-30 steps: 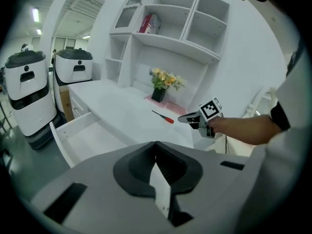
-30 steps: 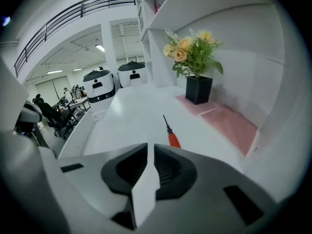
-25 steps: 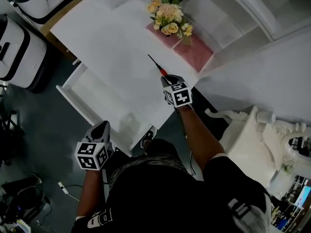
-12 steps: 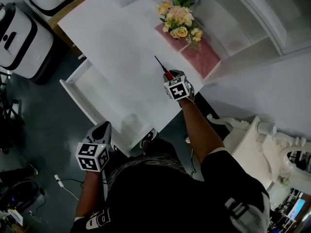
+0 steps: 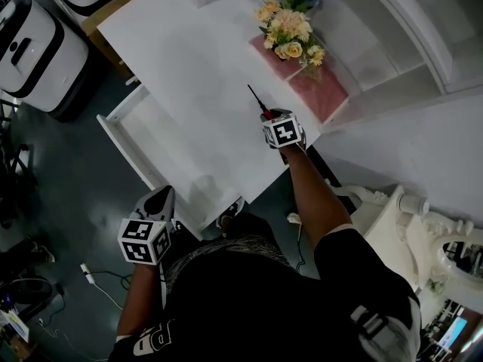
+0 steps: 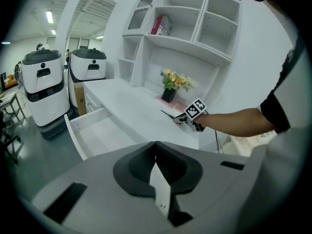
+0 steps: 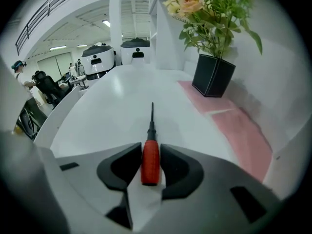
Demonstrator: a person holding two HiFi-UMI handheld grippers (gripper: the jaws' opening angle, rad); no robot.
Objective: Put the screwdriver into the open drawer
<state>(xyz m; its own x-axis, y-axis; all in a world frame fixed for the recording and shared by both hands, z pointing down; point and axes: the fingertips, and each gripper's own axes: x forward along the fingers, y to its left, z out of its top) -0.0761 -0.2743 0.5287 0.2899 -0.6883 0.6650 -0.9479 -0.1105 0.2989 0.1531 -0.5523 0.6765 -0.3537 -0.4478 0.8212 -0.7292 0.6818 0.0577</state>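
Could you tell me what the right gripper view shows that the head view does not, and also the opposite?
Only the right gripper view: the right gripper, whose jaws have just been opening, has them apart on either side of the screwdriver's red handle; the black pot under the flowers shows too. Only the head view: the open drawer and the left gripper. Both: the screwdriver lying on the white desk, the flowers and the pink mat.

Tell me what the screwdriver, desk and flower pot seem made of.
Screwdriver: handle looks like red plastic, smooth with a soft sheen; shaft dark, probably metal.
Desk: white painted or laminated board, satin, faint reflections.
Pot: black, matt, square-edged; plastic or ceramic, cannot tell.
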